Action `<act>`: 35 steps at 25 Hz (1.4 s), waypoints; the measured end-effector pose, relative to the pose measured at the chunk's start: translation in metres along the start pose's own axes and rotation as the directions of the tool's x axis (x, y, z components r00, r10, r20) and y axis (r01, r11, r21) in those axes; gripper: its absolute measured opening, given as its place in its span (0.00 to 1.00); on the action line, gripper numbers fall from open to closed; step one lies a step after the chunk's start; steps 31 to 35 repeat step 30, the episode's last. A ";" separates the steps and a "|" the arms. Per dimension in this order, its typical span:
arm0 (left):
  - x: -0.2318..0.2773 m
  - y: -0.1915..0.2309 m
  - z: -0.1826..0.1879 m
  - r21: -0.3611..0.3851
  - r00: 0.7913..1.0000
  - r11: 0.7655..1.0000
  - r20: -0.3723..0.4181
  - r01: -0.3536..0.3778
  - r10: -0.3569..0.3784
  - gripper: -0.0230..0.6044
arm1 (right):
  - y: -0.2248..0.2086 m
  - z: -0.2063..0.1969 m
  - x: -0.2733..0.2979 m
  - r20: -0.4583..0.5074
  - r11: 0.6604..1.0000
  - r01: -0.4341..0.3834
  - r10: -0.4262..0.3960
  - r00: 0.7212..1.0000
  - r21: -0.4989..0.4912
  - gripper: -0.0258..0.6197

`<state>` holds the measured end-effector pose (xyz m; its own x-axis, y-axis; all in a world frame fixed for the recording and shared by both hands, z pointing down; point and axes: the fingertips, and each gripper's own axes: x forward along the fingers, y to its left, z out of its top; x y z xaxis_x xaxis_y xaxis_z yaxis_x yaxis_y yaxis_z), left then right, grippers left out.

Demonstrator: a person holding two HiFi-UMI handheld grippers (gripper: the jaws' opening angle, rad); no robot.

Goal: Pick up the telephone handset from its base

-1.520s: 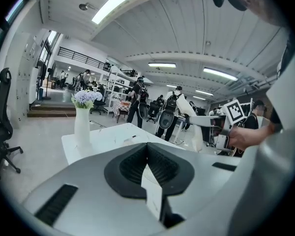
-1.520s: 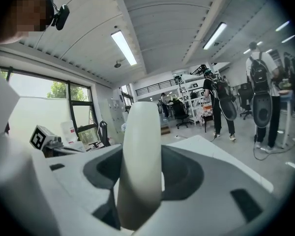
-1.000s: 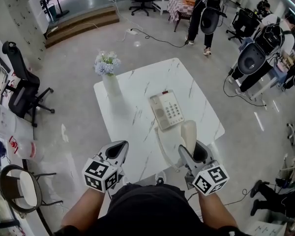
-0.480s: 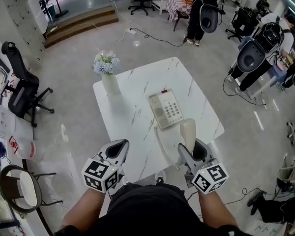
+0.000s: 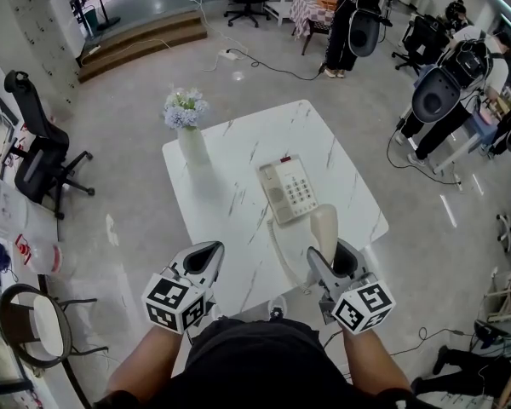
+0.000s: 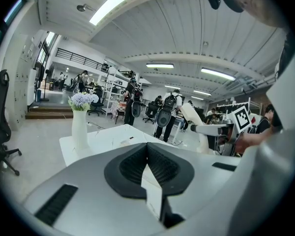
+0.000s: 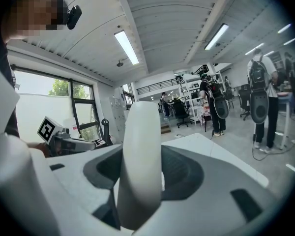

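Note:
The cream telephone base (image 5: 289, 189) lies on the white marble table (image 5: 238, 156), its keypad facing up. The cream handset (image 5: 325, 231) is off the base, lifted over the table's near right part, with my right gripper (image 5: 336, 260) shut on it; in the right gripper view the handset (image 7: 140, 156) stands upright between the jaws. A coiled cord (image 5: 278, 254) runs from the handset's low end toward the base. My left gripper (image 5: 203, 261) hovers at the table's near edge with its jaws together and nothing in them, also seen in the left gripper view (image 6: 148, 163).
A white vase with pale flowers (image 5: 190, 135) stands at the table's far left corner. A black office chair (image 5: 38, 156) is on the floor at left. People with equipment stand at the far right (image 5: 443, 100) and at the back (image 5: 349, 24).
None of the grippers or the handset has visibly moved. A person at the back has shifted slightly.

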<state>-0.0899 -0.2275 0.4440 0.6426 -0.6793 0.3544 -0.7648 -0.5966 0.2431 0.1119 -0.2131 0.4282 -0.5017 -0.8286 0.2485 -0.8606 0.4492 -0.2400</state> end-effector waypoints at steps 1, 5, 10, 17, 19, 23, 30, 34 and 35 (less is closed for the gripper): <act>0.000 0.000 0.000 0.000 1.000 1.000 0.000 0.000 0.000 0.04 | 0.000 0.000 0.000 0.000 1.000 0.000 0.000 1.000 -0.002 0.37; -0.001 0.001 -0.002 -0.002 1.000 1.000 0.000 0.000 0.000 0.04 | 0.002 -0.002 0.002 -0.004 1.000 -0.001 0.001 1.000 -0.006 0.37; -0.001 0.001 -0.003 -0.008 1.000 1.000 0.000 -0.002 0.002 0.04 | 0.002 -0.003 0.004 -0.010 1.000 -0.006 0.006 1.000 -0.006 0.37; -0.002 0.003 -0.004 0.014 1.000 1.000 -0.002 -0.016 0.016 0.04 | 0.003 -0.002 0.007 -0.020 1.000 -0.008 0.007 1.000 -0.008 0.37; -0.002 0.002 -0.004 0.011 1.000 1.000 -0.005 -0.014 0.014 0.04 | 0.002 -0.003 0.008 -0.023 1.000 -0.008 0.008 1.000 -0.003 0.37; -0.001 0.003 -0.003 0.011 1.000 1.000 -0.002 -0.015 0.015 0.04 | 0.003 -0.004 0.010 -0.026 1.000 -0.013 0.013 1.000 -0.002 0.37; 0.000 0.002 -0.003 0.013 1.000 1.000 -0.003 -0.014 0.015 0.04 | 0.003 -0.007 0.010 -0.029 1.000 -0.016 0.016 0.999 0.001 0.37; 0.000 0.002 -0.003 0.013 1.000 1.000 -0.003 -0.014 0.015 0.04 | 0.003 -0.007 0.010 -0.029 1.000 -0.016 0.016 0.999 0.001 0.37; 0.000 0.002 -0.003 0.013 1.000 1.000 -0.003 -0.014 0.015 0.04 | 0.003 -0.007 0.010 -0.029 1.000 -0.016 0.016 0.999 0.001 0.37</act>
